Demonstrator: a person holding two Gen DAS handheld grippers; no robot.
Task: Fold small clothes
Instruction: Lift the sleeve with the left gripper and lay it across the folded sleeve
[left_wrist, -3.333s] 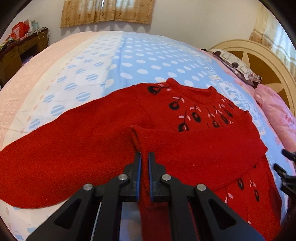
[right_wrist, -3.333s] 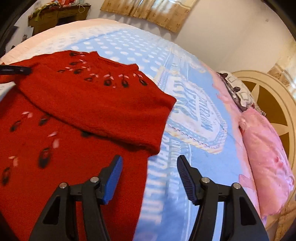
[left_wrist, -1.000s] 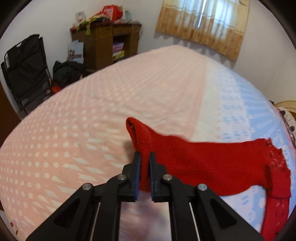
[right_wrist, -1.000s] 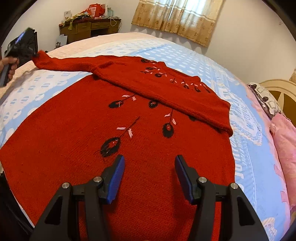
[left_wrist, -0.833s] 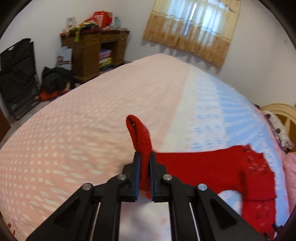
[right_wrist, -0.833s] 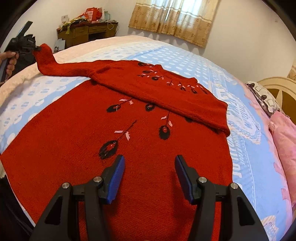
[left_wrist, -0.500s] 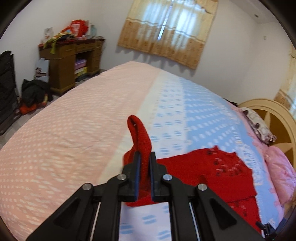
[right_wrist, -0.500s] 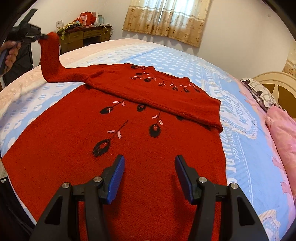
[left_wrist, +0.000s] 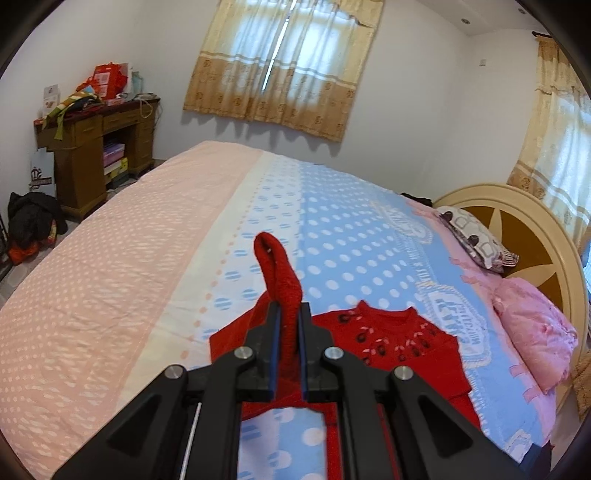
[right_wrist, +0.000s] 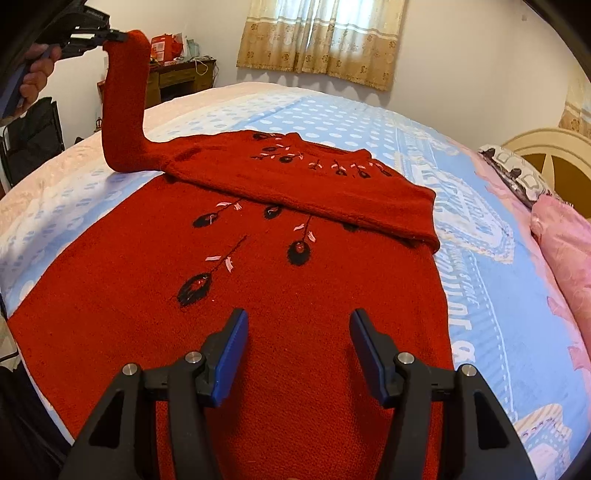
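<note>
Red knitted sweater (right_wrist: 258, 280) lies flat on the dotted blue bedsheet (right_wrist: 332, 122); my left gripper (left_wrist: 287, 328) pinches its raised sleeve cuff (left_wrist: 277, 266). I'd carry it across the chest, laying it flat, right gripper (right_wrist: 297, 354) gaping, empty.

The sweater (right_wrist: 295, 295) is red knit with black buds on thin stems and small pink leaf marks. The bed cover (left_wrist: 332, 236) is light blue with white dots, turning pale pink with white dots toward its left edge. Both tools' pads (right_wrist: 231, 354) are blue.
</note>
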